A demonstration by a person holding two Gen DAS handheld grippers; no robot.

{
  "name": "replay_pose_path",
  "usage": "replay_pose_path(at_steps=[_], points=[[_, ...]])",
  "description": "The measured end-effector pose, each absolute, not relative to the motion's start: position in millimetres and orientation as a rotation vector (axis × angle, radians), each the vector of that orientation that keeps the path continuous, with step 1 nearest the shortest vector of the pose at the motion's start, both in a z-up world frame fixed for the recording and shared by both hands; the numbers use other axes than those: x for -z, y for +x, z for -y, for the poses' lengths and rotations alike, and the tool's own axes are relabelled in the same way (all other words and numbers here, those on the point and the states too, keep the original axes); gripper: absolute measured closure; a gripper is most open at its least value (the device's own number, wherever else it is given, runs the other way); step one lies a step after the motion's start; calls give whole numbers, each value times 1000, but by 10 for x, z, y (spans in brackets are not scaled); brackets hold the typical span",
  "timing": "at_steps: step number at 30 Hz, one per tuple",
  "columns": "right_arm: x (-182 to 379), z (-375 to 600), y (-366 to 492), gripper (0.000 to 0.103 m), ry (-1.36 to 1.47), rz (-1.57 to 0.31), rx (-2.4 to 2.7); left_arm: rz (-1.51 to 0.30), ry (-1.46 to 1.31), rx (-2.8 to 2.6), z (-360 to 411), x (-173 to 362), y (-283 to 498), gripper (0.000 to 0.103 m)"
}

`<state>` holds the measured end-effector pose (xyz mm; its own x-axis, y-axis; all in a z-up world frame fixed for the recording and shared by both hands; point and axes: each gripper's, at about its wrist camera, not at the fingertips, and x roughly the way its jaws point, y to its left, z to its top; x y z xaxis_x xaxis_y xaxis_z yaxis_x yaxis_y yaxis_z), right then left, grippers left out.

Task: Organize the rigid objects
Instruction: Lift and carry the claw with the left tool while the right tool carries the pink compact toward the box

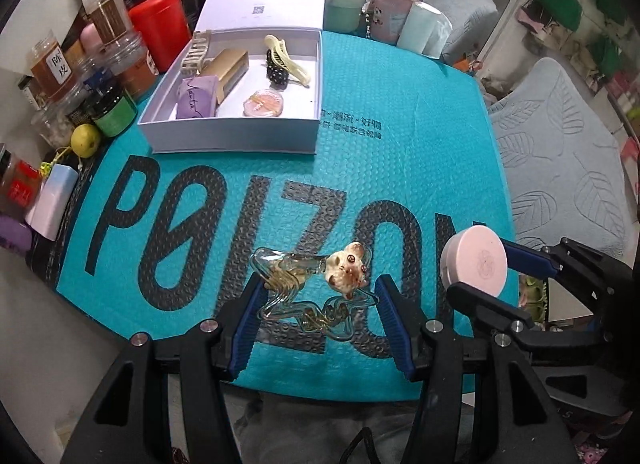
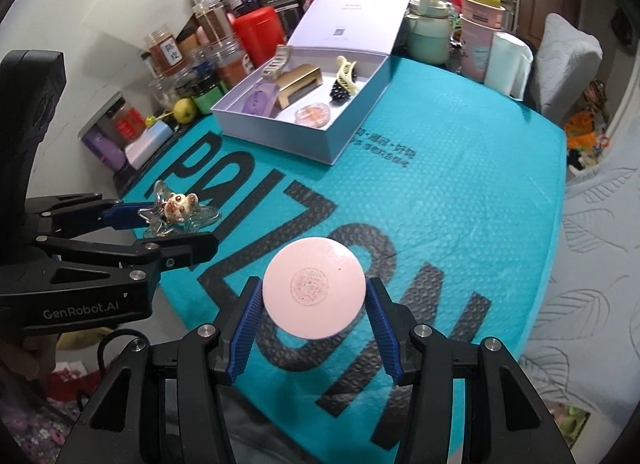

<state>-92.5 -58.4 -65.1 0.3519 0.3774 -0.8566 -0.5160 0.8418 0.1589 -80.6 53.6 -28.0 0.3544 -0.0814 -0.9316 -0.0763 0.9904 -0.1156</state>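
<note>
Teal bubble-wrap mat with big black letters covers the surface in front of you. Your left gripper has its jaws closed on a clear star-shaped hair clip topped with a small cream figurine; the blue pads press on it from both sides, and it hangs above the mat's near edge. Your right gripper grips a round pink compact by its rim, flat face up, also held over the mat, just beside the left gripper.

Farther back on the mat sits the open white box, lid tipped up behind it. Inside it lie a purple pouch, a gold case, a cream claw clip lying on a black beaded clip, and a small round pink tin. A beige claw clip rests on the box's far left rim. Jars and a red canister crowd the surface left of the box.
</note>
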Motion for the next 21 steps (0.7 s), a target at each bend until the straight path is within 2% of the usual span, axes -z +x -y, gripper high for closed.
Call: replay_pose_path(at_steps=[21], points=[[565, -99, -557, 51, -33, -1050, -415, -1177, 27, 202, -1192, 123, -223, 48]])
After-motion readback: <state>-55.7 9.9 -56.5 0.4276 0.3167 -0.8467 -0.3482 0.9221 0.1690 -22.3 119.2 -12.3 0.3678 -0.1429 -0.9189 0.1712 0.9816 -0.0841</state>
